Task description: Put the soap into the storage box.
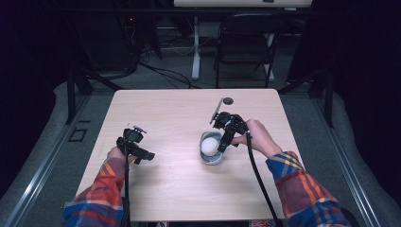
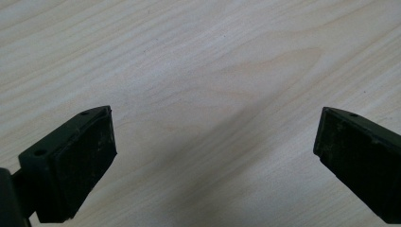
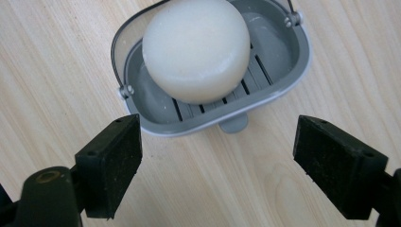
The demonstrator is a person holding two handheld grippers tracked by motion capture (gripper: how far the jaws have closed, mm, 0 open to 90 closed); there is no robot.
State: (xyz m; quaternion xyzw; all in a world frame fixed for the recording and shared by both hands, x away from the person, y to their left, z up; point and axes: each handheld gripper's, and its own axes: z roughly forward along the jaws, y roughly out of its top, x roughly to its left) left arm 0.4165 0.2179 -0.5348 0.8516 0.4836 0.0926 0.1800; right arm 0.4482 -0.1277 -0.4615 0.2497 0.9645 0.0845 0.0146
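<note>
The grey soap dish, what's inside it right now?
A round white soap bar sits in the grey soap dish on its slatted floor. The slats under the bar are covered.

You will find no text, label, brand, number or sign that can be read in any of the views.
</note>
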